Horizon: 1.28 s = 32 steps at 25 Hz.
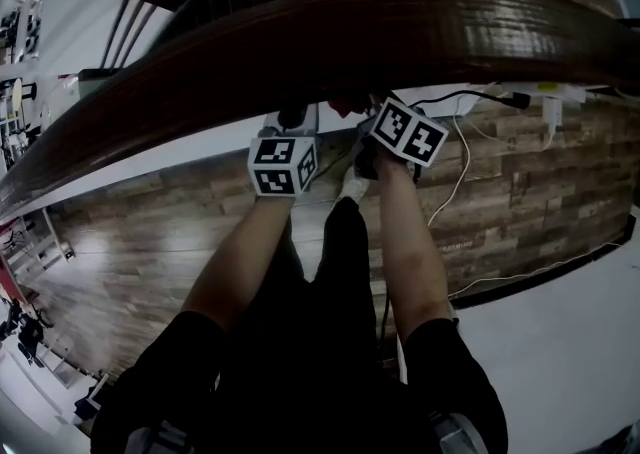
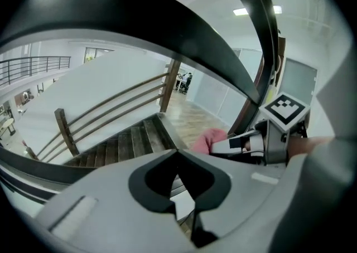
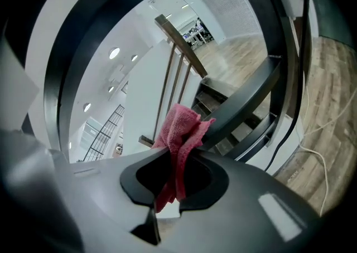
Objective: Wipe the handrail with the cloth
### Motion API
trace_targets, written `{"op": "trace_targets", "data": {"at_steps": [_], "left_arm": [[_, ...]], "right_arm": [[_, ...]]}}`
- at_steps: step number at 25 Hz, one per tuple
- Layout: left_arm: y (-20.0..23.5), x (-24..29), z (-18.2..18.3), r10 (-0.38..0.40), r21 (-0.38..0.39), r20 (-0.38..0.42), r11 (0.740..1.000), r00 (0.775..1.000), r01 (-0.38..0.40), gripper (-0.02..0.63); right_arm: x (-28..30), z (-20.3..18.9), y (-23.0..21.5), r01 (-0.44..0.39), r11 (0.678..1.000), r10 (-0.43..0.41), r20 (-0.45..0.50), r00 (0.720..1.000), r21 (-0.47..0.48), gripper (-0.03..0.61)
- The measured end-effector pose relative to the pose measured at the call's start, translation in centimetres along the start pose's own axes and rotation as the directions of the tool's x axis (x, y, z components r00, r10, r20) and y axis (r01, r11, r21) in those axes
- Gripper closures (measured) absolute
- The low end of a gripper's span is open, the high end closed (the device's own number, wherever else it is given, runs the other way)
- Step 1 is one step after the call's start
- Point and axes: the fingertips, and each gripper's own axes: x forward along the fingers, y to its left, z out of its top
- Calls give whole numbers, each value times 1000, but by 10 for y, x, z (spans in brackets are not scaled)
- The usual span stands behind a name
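Cloth (image 3: 179, 135): where is it?

Clamped in the right gripper (image 3: 181, 156). Its jaws are closed on the pink fabric, which bunches up above the tips and hangs down through the gap behind them.

And the left gripper (image 2: 177, 154)?

Jaws together, nothing between them. Only the stairs (image 2: 128, 143) show through the opening behind the tips.

How do the two sit?

Side by side, close together. In the left gripper view the cloth pokes out of the right one's tip.

Where's the handrail (image 1: 330, 42)?

It's dark curved wood, crossing the head view over both grippers' front ends and hiding their tips. In the right gripper view the cloth's upper edge lies against a dark bar; I can't tell whether it touches.

Below?

Wooden floor (image 1: 530, 192), with white cables (image 1: 455, 177) trailing across it to the right of the right arm.
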Motion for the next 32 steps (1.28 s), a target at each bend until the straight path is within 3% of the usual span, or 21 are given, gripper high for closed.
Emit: {"op": "trace_targets", "data": {"at_steps": [16, 25, 32], "left_arm": [[-78, 47, 16, -86, 53, 2, 995, 996, 86, 615], [-95, 60, 21, -113, 71, -8, 991, 994, 113, 615], [-108, 62, 18, -142, 90, -22, 986, 990, 144, 615]], "right_arm": [[-32, 56, -68, 43, 998, -47, 69, 997, 52, 537], [-38, 66, -83, 59, 995, -66, 90, 994, 75, 537], [-41, 70, -87, 34, 989, -52, 123, 991, 144, 537]]}}
